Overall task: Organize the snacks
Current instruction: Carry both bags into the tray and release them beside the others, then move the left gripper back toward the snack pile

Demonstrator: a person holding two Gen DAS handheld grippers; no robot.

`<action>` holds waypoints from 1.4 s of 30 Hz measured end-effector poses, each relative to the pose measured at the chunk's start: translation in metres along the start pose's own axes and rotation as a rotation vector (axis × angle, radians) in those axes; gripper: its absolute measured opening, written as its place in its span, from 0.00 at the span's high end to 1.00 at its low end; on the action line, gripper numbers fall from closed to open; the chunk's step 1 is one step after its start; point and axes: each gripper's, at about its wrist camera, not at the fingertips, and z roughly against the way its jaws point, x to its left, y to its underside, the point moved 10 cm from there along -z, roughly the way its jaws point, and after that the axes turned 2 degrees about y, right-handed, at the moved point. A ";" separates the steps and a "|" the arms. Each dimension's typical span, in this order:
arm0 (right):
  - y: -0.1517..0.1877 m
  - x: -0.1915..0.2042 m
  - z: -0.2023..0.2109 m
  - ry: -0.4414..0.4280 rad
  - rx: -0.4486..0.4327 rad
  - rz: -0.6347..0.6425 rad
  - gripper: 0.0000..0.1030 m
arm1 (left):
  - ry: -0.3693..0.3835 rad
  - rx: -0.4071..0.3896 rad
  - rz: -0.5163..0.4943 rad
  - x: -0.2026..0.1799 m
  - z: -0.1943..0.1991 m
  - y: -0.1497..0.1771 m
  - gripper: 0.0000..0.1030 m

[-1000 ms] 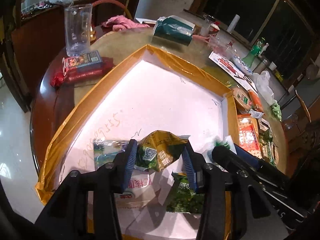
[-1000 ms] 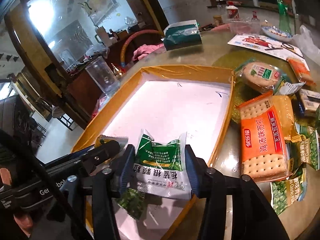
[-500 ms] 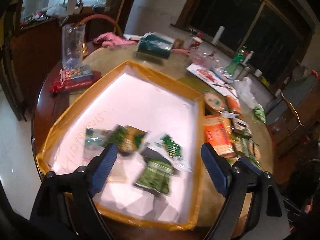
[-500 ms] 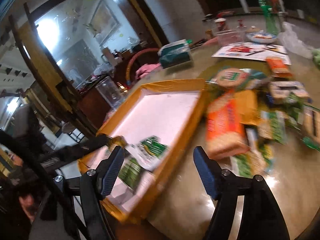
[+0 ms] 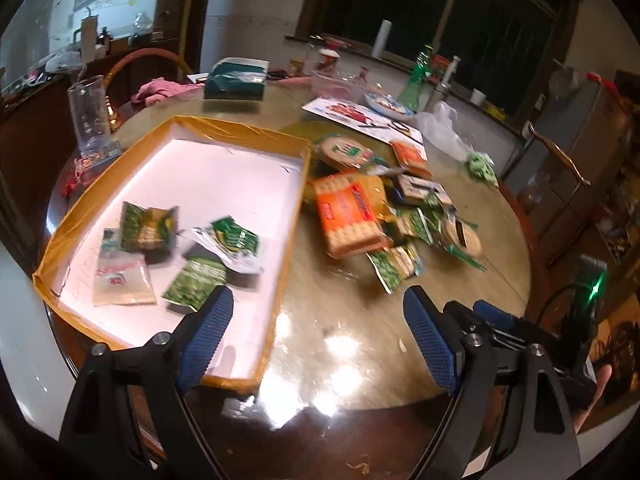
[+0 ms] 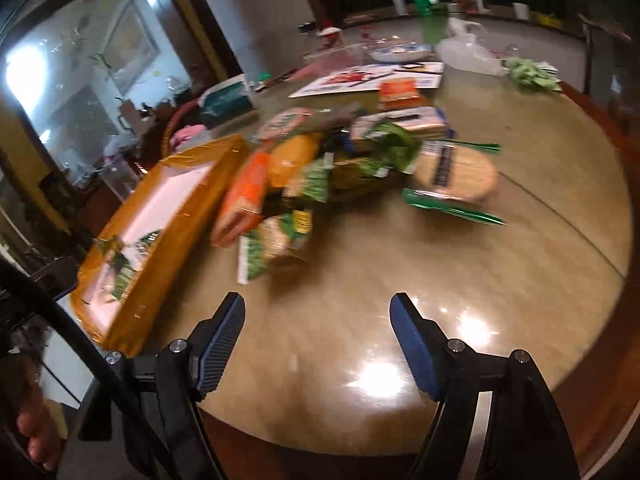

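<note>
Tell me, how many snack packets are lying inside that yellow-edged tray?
4 visible: a green-yellow packet at the left, a pale one in front of it, a white-green one mid-tray, a dark green one nearest.

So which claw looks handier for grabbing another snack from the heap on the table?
Probably the right claw: it is opening, empty, and faces the heap of green and orange snack packets across bare table. The left claw, also empty, straddles the yellow-rimmed cardboard tray edge.

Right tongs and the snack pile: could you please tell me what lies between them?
Only bare, glossy table separates the right tongs, empty and opening, from the snack pile, in the right wrist view.
</note>
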 end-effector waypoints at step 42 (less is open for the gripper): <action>0.024 -0.077 0.005 0.319 0.071 0.073 0.01 | -0.013 0.130 -0.132 -0.043 -0.032 0.043 0.15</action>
